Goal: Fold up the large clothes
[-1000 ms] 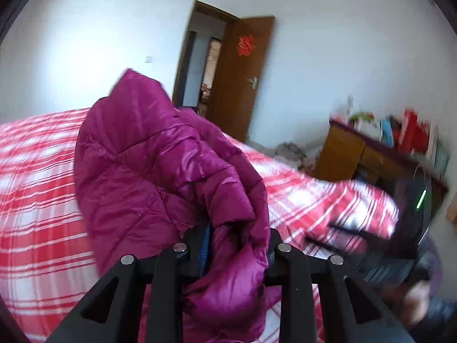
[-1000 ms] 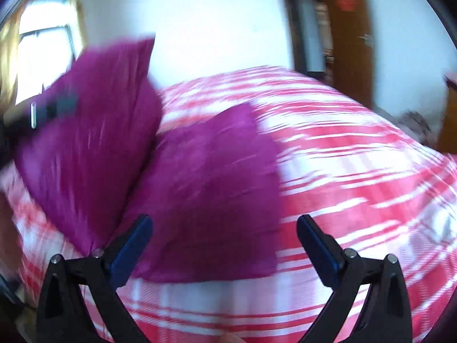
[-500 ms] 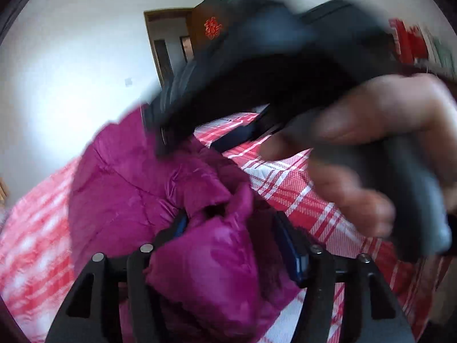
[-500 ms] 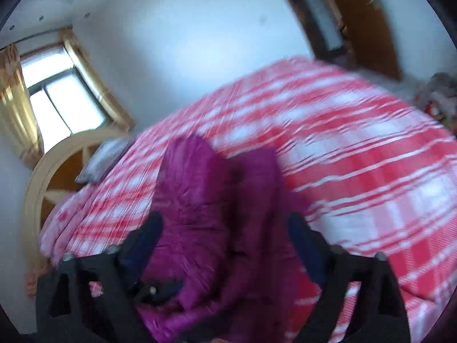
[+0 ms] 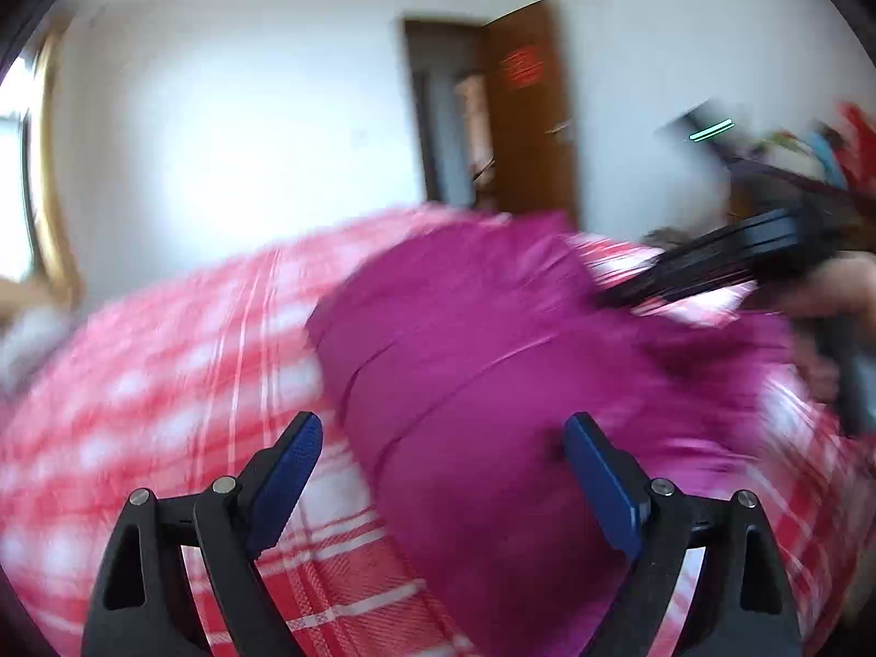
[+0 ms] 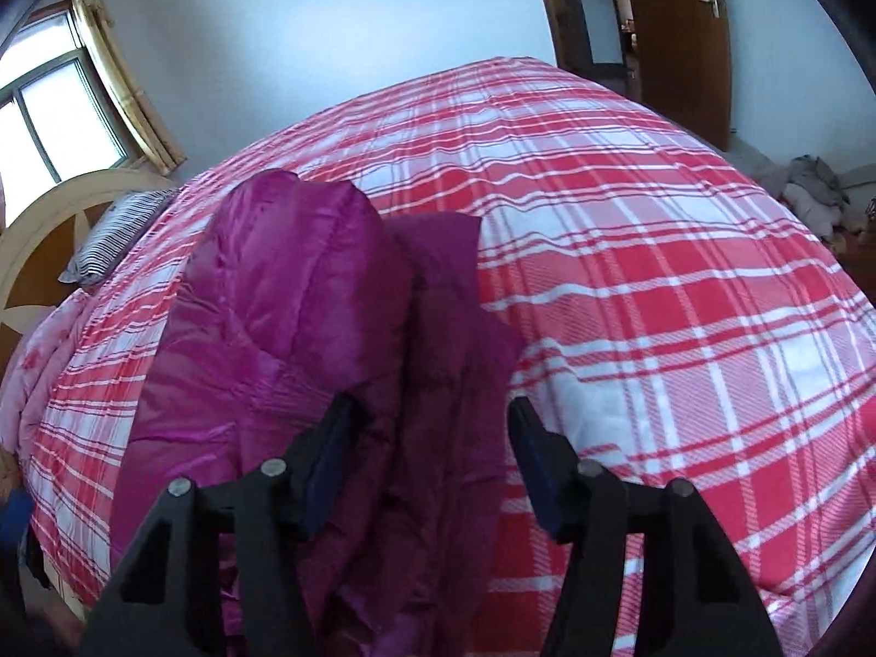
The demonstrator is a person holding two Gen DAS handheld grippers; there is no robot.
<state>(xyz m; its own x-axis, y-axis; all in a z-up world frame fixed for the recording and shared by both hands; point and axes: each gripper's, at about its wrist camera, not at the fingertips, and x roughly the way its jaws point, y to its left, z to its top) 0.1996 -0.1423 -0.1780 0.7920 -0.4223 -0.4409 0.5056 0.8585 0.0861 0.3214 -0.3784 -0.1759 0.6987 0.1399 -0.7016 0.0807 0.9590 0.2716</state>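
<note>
A magenta puffer jacket (image 5: pixel 493 383) lies bunched on the red and white plaid bed (image 5: pixel 164 383). My left gripper (image 5: pixel 443 432) is open and empty, just above the jacket's near edge; this view is blurred. My right gripper (image 6: pixel 432 410) hangs over the jacket (image 6: pixel 284 328), its jaws partly open with a fold of fabric between them; I cannot tell whether they pinch it. The right gripper's body also shows at the right of the left wrist view (image 5: pixel 739 257), held in a hand.
The bed (image 6: pixel 629 219) fills most of both views. A striped pillow (image 6: pixel 109 235) and a curved headboard (image 6: pixel 38 230) are at its left. A brown door (image 6: pixel 679 27) stands open behind, with a clothes pile (image 6: pixel 810 191) on the floor.
My left gripper has let go of the jacket and opened wide. The jacket has dropped onto the bed. My right gripper has come down over it and its jaws have narrowed.
</note>
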